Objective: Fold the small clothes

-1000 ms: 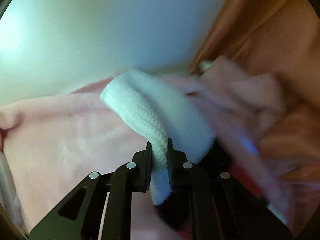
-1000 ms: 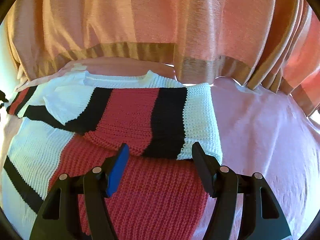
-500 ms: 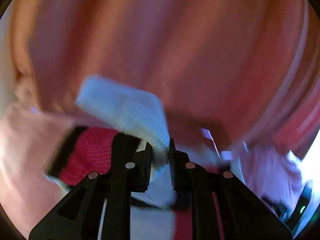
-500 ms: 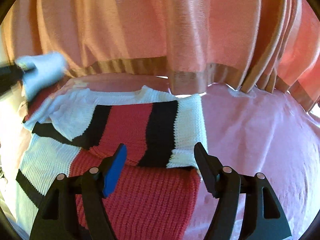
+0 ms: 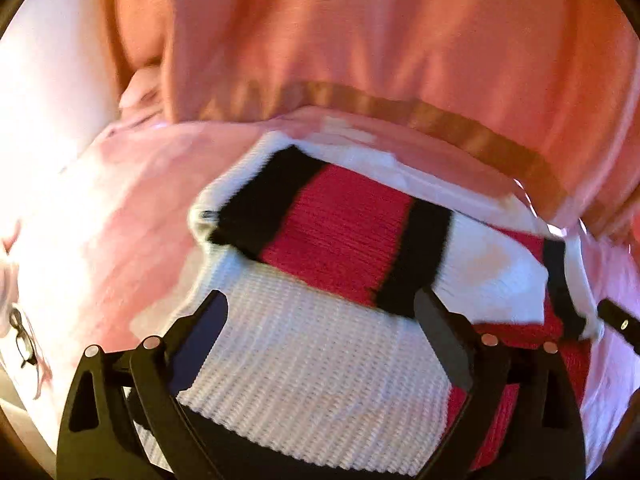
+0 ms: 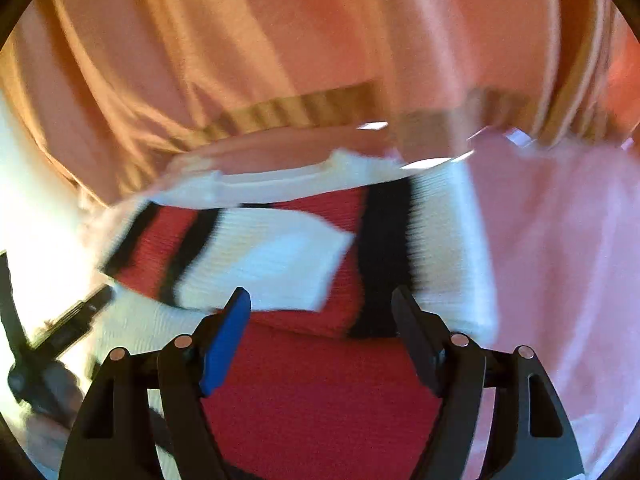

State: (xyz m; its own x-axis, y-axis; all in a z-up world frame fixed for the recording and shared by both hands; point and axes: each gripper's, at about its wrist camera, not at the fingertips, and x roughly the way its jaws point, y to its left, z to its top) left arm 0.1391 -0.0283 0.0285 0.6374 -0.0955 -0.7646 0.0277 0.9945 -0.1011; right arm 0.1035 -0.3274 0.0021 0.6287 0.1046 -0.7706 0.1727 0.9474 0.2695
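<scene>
A small knitted sweater (image 5: 320,368) in red, black and white stripes lies on a pink blanket (image 5: 100,240). Its left sleeve (image 5: 340,224) lies folded across the body, with the white cuff (image 6: 280,264) near the middle in the right wrist view. My left gripper (image 5: 320,312) is open and empty, low over the white part of the sweater. My right gripper (image 6: 320,312) is open and empty over the sweater's red lower part (image 6: 320,400). The left gripper's fingers (image 6: 72,324) show at the left edge of the right wrist view.
An orange-pink curtain (image 5: 360,40) with a tan hem band (image 6: 300,112) hangs behind the blanket. The pink blanket (image 6: 560,260) spreads right of the sweater. A small printed figure (image 5: 24,336) marks the blanket at far left. The right gripper's tip (image 5: 616,320) shows at right.
My left gripper carried the white sleeve cuff over the sweater body, let it go and opened. The sleeve now lies folded across the body. My right gripper stayed open, shifting slightly.
</scene>
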